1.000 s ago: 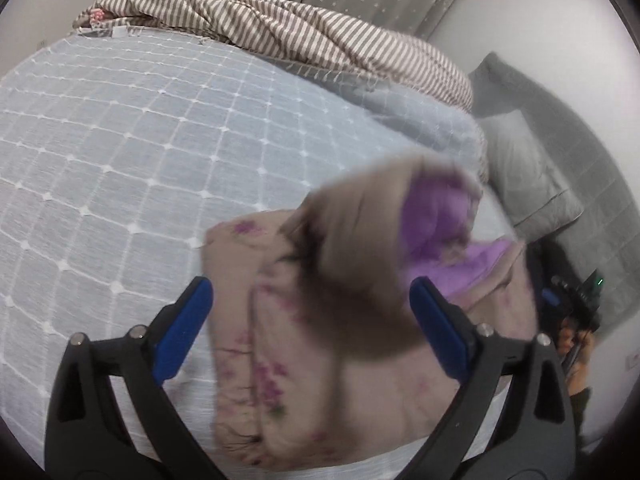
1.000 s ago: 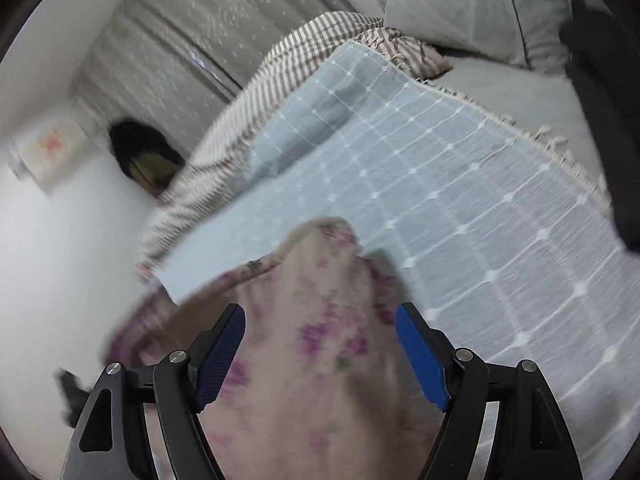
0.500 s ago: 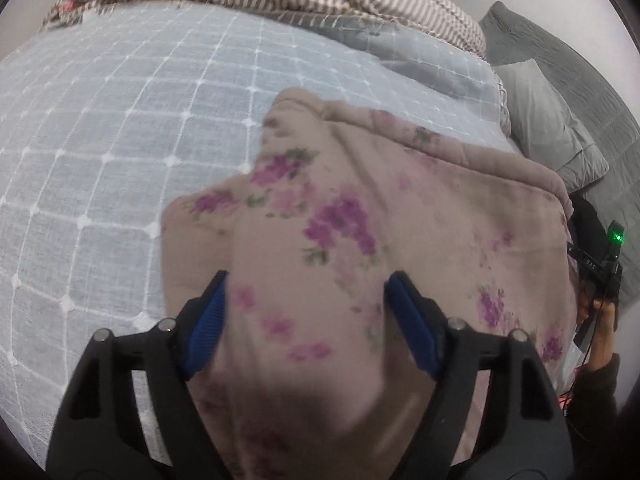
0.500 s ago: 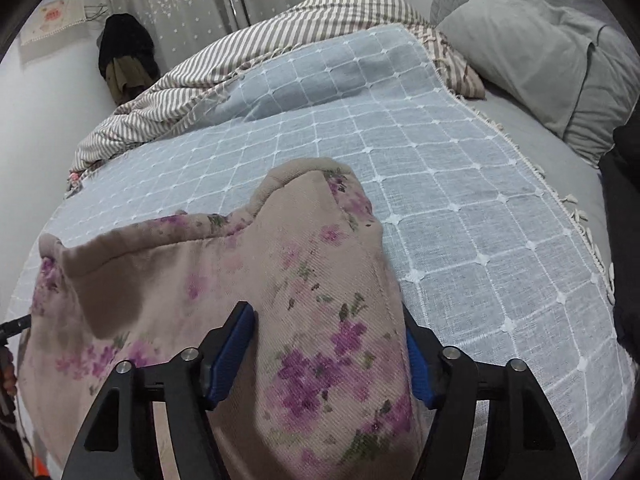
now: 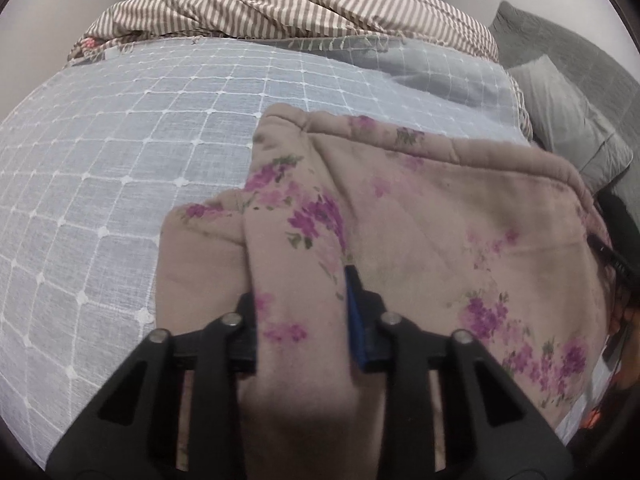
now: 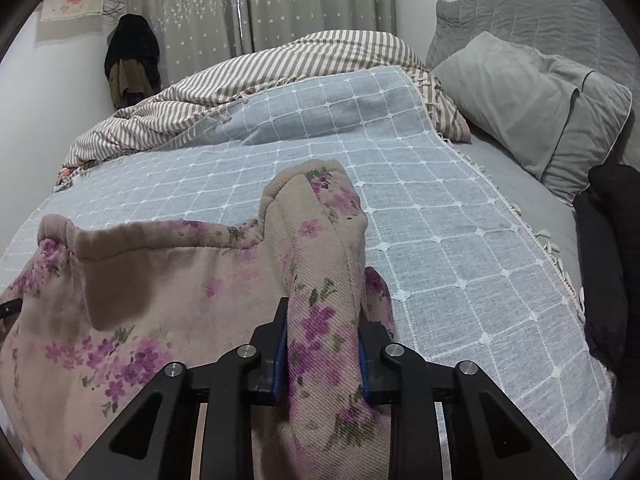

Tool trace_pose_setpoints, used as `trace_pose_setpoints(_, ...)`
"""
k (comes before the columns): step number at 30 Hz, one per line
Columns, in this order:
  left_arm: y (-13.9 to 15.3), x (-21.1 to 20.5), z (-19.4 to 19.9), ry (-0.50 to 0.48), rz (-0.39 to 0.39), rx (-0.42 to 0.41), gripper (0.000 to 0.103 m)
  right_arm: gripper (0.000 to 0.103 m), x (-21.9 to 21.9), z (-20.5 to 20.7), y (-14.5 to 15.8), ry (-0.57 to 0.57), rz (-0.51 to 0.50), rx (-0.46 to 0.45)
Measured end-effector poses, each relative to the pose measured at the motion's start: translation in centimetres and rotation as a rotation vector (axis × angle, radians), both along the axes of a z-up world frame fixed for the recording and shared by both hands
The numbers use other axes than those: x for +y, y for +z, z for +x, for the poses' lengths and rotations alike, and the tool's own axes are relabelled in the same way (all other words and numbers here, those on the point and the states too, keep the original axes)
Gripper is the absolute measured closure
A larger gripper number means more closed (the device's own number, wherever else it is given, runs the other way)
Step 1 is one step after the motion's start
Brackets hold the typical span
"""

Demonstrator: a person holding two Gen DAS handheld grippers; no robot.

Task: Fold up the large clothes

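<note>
Where each gripper (image 5: 300,320) closes, garment (image 5: 440,220) between.

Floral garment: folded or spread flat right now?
Partly folded, not flat: the floral garment lies doubled on the bed cover, with bunched folds between both closing grippers, left gripper and right gripper.

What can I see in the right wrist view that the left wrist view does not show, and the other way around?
Only the right wrist view shows the wall picture, the black bundle at the bed's edge, and the right gripper closing on a fold of the floral garment. Only the left wrist view shows the left gripper closing on another fold. Both share the garment, grid bedspread, striped duvet and grey pillow.
</note>
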State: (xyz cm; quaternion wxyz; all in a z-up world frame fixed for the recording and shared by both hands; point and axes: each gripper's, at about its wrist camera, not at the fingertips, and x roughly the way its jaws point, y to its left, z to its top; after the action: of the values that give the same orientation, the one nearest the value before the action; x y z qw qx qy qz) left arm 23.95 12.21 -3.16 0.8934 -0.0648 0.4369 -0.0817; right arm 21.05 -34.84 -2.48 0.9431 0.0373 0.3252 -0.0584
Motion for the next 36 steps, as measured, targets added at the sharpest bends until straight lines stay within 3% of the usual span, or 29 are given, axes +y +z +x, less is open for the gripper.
trace_pose_setpoints(3,0.5,0.1,-0.1,0.015,-0.022,-0.019,0.084,0.081,0.5,-0.3,0.3,-0.016,-0.020,-0.021)
trace_pose_setpoints(9,2.0,0.3,-0.5,0.050,-0.046,-0.087,0.088,0.084,1.5,-0.5,1.7,-0.050,-0.065,-0.086)
trace_pose_setpoints(15,4.0,0.7,1.0,0.074,-0.044,-0.145,0.089,0.085,0.8,1.2,3.7,-0.076,0.005,-0.139)
trace_pose_setpoints(21,6.2,1.8,4.5,0.112,-0.109,-0.212,0.089,0.087,-0.8,5.0,6.2,-0.113,0.068,-0.167)
trace_pose_setpoints(23,6.1,1.7,5.7,0.119,-0.088,-0.228,0.089,0.087,-1.3,6.3,6.8,-0.119,0.074,-0.185)
trace_pose_setpoints(26,4.1,1.8,8.2,0.138,-0.069,-0.163,0.088,0.087,-2.3,8.8,5.8,-0.145,0.097,-0.117)
trace_pose_setpoints(31,-1.4,1.6,11.1,0.170,-0.032,0.018,0.086,0.086,-3.5,12.5,1.0,-0.177,0.144,0.113)
trace_pose_setpoints(34,-1.6,1.1,10.9,0.179,-0.002,0.043,0.082,0.083,-3.6,13.4,-2.1,-0.198,0.140,0.224)
trace_pose_setpoints(36,-0.8,0.8,10.5,0.177,0.028,0.041,0.072,0.077,-3.8,12.8,-2.5,-0.204,0.158,0.221)
